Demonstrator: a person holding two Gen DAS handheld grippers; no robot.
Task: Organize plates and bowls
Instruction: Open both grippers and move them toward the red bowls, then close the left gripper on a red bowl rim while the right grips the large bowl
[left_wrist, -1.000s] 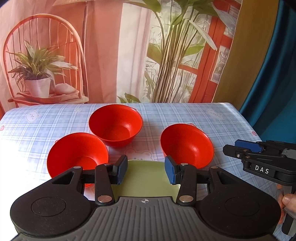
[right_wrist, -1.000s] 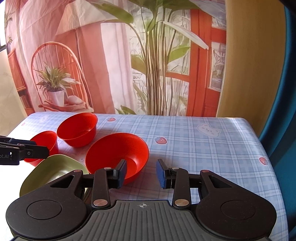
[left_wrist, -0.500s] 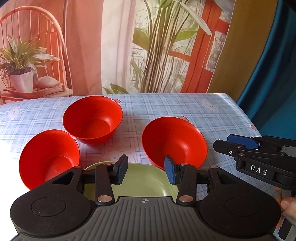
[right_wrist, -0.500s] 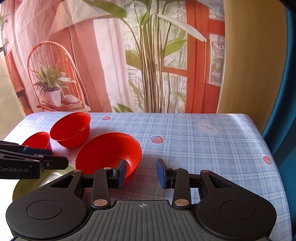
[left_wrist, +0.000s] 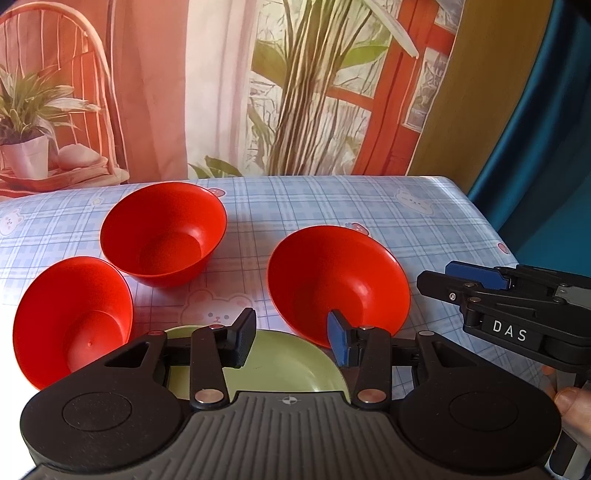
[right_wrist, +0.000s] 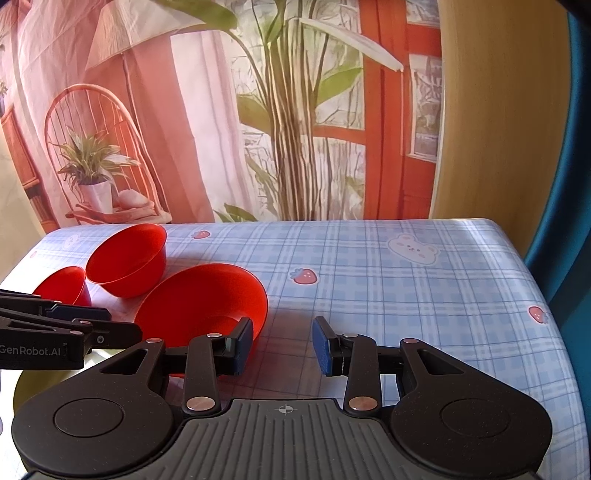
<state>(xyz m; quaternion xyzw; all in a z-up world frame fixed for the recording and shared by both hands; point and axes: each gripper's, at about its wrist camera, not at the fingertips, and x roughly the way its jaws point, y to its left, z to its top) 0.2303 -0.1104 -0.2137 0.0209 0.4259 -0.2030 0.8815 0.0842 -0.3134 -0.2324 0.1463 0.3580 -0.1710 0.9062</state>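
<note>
Three red bowls stand on the checked tablecloth: a wide one (left_wrist: 338, 280) at right, a deep one (left_wrist: 164, 232) further back, a small one (left_wrist: 74, 317) at left. A pale green plate (left_wrist: 291, 369) lies nearest, partly hidden under my left gripper (left_wrist: 291, 341), which is open and empty above it. My right gripper (right_wrist: 282, 345) is open and empty, its left finger at the wide bowl's (right_wrist: 203, 302) near rim. The deep bowl (right_wrist: 127, 258) and small bowl (right_wrist: 62, 286) show behind it. The right gripper also shows in the left wrist view (left_wrist: 476, 284).
The table (right_wrist: 388, 295) spreads to the right, with its right edge by a blue curtain (right_wrist: 569, 221). A printed backdrop (right_wrist: 221, 110) hangs behind the far edge. The left gripper's side (right_wrist: 70, 332) crosses the lower left of the right wrist view.
The left gripper has swung right, so the bowls sit further left in its view. The right gripper has edged toward the wide bowl. Both stay open.
</note>
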